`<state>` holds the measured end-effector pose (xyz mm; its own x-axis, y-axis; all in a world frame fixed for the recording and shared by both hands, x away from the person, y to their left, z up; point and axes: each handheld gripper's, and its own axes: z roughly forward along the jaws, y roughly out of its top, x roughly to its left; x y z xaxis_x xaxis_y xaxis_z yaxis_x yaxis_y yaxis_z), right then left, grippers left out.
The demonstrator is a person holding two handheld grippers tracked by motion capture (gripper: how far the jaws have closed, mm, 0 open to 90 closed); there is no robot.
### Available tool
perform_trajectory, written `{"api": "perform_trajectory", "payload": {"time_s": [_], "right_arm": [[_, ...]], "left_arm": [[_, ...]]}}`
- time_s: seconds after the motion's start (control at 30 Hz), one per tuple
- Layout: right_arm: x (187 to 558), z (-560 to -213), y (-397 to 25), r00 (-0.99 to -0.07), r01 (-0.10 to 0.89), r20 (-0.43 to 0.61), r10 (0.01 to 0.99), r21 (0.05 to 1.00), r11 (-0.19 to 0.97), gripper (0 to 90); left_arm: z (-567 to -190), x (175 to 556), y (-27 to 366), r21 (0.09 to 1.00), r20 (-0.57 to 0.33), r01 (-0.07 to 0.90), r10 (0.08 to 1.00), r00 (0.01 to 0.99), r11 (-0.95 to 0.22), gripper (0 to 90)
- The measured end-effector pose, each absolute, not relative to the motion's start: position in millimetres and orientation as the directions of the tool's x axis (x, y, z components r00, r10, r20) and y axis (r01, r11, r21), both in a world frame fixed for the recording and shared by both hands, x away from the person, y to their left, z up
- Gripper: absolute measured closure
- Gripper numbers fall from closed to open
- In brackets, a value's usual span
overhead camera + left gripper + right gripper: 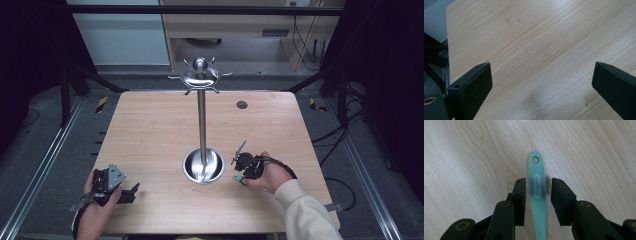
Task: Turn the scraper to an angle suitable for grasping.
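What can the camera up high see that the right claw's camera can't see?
The high view alone has the tall metal stand with hooks on top, its bowl-shaped base, the left claw and both hands. The right gripper view alone has the green handle close up, with its hole and oval label, lying between the right claw's jaws with a gap on each side. Both have the wooden table.

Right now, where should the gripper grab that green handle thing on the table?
Probably the flat middle of the green handle, below its hanging hole. It lies flat on the table, so come down from above; the right gripper already straddles both long edges.
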<state>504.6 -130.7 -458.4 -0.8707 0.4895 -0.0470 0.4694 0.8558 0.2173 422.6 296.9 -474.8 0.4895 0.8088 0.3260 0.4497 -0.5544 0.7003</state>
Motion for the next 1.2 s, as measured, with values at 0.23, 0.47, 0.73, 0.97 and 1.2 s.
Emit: {"api": "perform_trajectory", "payload": {"time_s": [0.23, 0.47, 0.73, 0.97, 1.2], "right_arm": [[507, -464, -131, -0.874, 0.47, -0.035, 0.485, 0.199, 0.86, 66.3], [509, -466, -129, -0.873, 0.475, -0.022, 0.486, 0.181, 0.861, 72.1], [510, -463, -131, -0.873, 0.475, -0.018, 0.487, 0.183, 0.86, 74.1], [510, -445, -139, -0.856, 0.498, -0.027, 0.517, 0.228, 0.837, 74.4], [505, -415, -144, -0.847, 0.486, -0.08, 0.525, 0.282, 0.827, 74.5]], "left_arm": [[-475, 423, 296, 0.693, 0.33, 0.45, 0.802, 0.498, -0.564, 2.6], [-475, 423, 296, 0.694, 0.33, 0.45, 0.803, 0.496, -0.563, 2.6], [-475, 423, 296, 0.697, 0.326, 0.449, 0.805, 0.496, -0.559, 2.6], [-475, 423, 296, 0.692, 0.33, 0.45, 0.802, 0.498, -0.564, 2.6], [-475, 423, 296, 0.694, 0.327, 0.451, 0.804, 0.496, -0.561, 2.6]]}}
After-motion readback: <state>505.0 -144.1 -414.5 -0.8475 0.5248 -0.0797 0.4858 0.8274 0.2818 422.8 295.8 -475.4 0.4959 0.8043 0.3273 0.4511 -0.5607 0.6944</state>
